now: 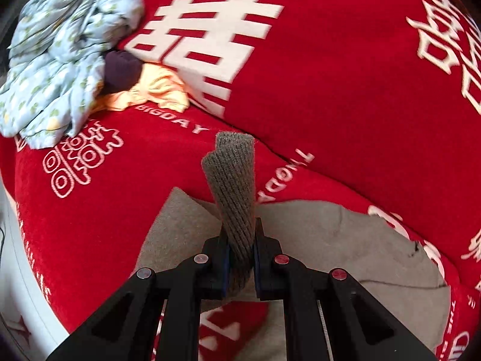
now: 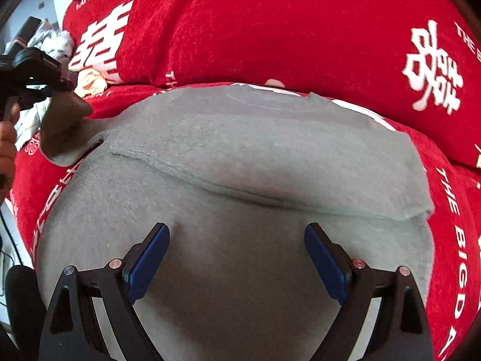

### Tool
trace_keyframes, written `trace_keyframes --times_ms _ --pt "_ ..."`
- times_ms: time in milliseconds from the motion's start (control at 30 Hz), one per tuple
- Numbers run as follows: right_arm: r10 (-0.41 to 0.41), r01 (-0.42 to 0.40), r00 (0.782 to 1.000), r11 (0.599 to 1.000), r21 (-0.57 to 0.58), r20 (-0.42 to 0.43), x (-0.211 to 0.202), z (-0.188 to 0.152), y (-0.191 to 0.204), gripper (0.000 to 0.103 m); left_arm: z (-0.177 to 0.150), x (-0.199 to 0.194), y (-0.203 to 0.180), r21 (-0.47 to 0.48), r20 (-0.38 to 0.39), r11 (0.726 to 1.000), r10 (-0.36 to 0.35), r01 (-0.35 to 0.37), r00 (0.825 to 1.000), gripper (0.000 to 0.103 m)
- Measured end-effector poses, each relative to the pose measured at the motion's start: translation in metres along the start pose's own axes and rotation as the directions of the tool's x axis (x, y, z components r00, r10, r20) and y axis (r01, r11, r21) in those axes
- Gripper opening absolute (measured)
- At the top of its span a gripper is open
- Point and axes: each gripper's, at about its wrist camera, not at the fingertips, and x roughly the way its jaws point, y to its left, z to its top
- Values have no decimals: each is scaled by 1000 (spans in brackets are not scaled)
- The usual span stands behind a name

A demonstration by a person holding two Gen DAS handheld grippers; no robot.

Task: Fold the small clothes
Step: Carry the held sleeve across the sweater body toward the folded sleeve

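Left wrist view: my left tongs (image 1: 240, 258) are clamped on a ribbed grey cuff (image 1: 233, 180), its lower end hidden between the pads. Grey garment (image 2: 240, 156) lies spread on the red blanket (image 2: 270, 30), near edge cut off. Right tongs (image 2: 237, 255) stand wide apart above it, gripping nothing. Far-left clothes pile (image 1: 60, 54) is blurred.

the grey garment (image 2: 240, 156) runs off the bottom edge; the distant clothes pile (image 2: 51, 42) is too blurred to identify.
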Motion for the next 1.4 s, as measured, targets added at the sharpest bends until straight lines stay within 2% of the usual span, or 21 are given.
trace_keyframes --times_ms 367,700,1067,1233,1400 --pt "18 -18 1000 999 30 11 -15 -24 -24 93 -20 -12 -78 137 -21 991 -12 14 1000 13" --pt "37 -41 998 996 81 49 -40 -31 -46 93 -50 -22 -151 270 -24 962 -23 28 999 13" --pt "15 -31 995 985 170 96 -66 -40 -93 93 -72 -37 -213 351 -11 935 -38 40 999 13" --pt "3 -22 995 980 196 99 -67 -46 -109 93 -85 -47 -242 399 -9 915 -62 61 998 13" --pt "-4 -20 994 977 214 108 -69 -51 -119 93 -105 -54 -275 463 -13 883 -79 76 997 13"
